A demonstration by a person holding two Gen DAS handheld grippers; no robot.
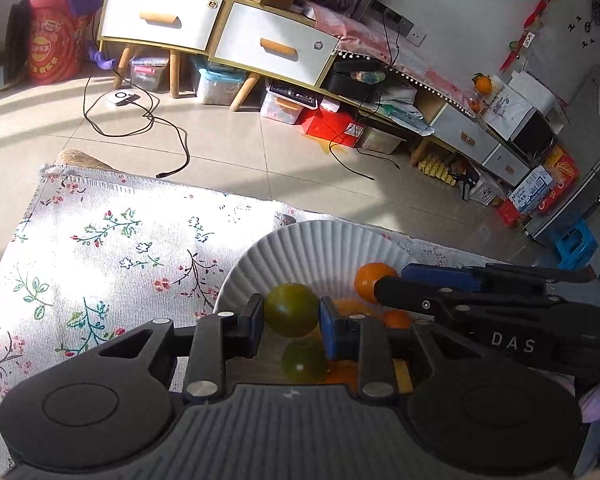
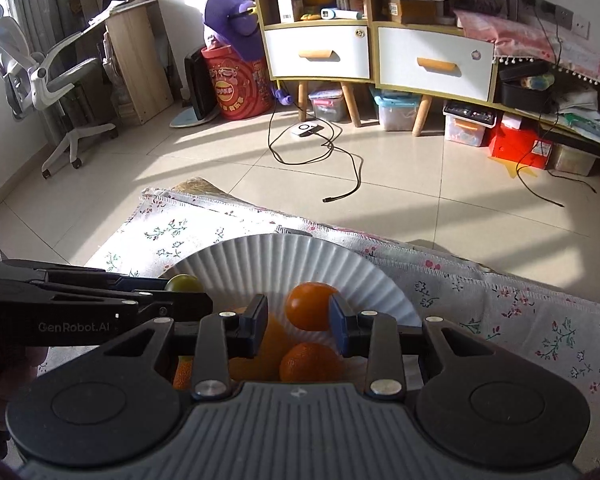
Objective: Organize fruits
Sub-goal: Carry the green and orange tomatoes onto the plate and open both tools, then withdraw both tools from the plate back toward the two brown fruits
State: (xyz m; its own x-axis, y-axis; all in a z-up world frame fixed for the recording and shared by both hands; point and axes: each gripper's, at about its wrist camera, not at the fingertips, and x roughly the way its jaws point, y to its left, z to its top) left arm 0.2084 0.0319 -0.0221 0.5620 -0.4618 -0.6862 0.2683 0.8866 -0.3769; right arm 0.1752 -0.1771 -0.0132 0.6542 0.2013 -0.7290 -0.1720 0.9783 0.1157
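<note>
A white ribbed paper plate (image 1: 300, 248) (image 2: 260, 260) sits on the floral tablecloth (image 1: 120, 260). My left gripper (image 1: 291, 316) is shut on a green round fruit (image 1: 291, 310) just above the plate's near side. In the right wrist view the same gripper (image 2: 188, 296) comes in from the left with the green fruit (image 2: 184, 282) at its tip. My right gripper (image 2: 300, 320) holds an orange (image 2: 312, 306) over the plate, snug against its right pad. The left wrist view shows that orange (image 1: 370, 280) at the right gripper's tip (image 1: 380, 288). Another green fruit (image 1: 304, 362) and more oranges (image 2: 310, 362) lie in the plate below.
The table's far edge runs just beyond the plate, with tiled floor (image 2: 380, 184) behind it. A black cable (image 2: 340, 168) trails across the floor. Cabinets (image 2: 432, 60) and storage boxes line the far wall. A hand (image 2: 4, 380) grips the left tool.
</note>
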